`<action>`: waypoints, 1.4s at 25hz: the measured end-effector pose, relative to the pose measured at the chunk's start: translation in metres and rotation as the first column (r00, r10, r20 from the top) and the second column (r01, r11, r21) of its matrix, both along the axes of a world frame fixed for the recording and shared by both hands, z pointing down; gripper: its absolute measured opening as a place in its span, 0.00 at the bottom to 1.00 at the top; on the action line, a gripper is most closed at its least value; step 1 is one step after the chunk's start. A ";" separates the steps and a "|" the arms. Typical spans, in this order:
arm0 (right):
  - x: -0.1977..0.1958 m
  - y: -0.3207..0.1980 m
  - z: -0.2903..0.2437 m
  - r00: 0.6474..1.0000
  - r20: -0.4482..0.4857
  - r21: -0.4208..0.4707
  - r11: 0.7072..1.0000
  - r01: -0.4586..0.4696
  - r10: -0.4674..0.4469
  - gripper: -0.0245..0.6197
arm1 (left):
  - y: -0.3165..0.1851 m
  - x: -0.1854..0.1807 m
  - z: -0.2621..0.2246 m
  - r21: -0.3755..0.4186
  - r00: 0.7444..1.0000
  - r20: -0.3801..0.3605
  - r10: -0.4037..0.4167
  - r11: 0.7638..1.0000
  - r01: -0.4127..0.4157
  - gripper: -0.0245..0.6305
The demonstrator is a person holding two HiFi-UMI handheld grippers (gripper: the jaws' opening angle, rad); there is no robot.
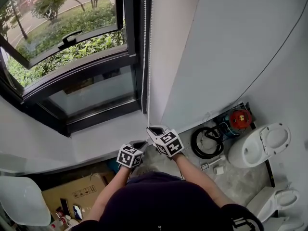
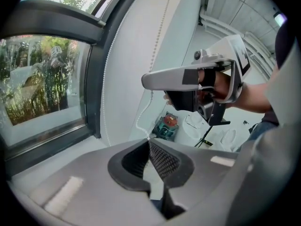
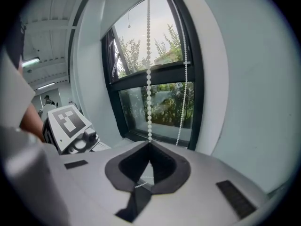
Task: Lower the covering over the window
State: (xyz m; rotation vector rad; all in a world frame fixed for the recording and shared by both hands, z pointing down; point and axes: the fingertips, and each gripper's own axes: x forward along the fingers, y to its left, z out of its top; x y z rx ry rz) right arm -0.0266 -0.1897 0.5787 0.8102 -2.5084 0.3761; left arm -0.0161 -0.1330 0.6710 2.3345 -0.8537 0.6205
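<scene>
A white bead chain hangs beside the dark-framed window, along its right edge. The covering itself is out of view. My right gripper is shut on one strand of the chain, which runs straight up from its closed tips. A second strand hangs free beside it. Just below and to the left, my left gripper is also shut. A slack curve of the chain ends at its closed tips. The right gripper shows above it in the left gripper view.
A white sill runs under the window, with a white wall to the right. On the floor below are a toilet, a black hose coil, a red device and a cardboard box.
</scene>
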 end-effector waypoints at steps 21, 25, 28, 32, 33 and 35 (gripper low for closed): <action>-0.005 -0.002 -0.001 1.000 0.015 0.002 1.000 -0.017 0.017 0.06 | -0.058 -0.035 -0.244 0.562 0.988 -0.144 -0.057 0.817 0.129 0.20; -0.008 0.000 -0.001 1.000 0.018 0.000 1.000 -0.012 0.012 0.06 | -0.060 -0.035 -0.275 0.601 0.983 -0.179 -0.049 0.785 0.149 0.20; -0.010 0.002 -0.002 1.000 0.017 0.003 1.000 -0.009 0.008 0.06 | -0.067 -0.030 -0.295 0.624 0.980 -0.195 -0.029 0.768 0.146 0.20; -0.012 0.006 -0.002 1.000 0.014 0.008 1.000 -0.005 0.005 0.06 | -0.075 -0.016 -0.319 0.650 0.981 -0.193 0.017 0.752 0.114 0.20; -0.012 0.007 -0.002 1.000 0.012 0.010 1.000 -0.004 0.004 0.06 | -0.077 -0.013 -0.324 0.652 0.980 -0.199 0.023 0.749 0.115 0.20; -0.012 0.008 -0.003 1.000 0.008 0.014 1.000 -0.001 0.001 0.06 | -0.081 -0.009 -0.335 0.657 0.976 -0.215 0.028 0.744 0.123 0.20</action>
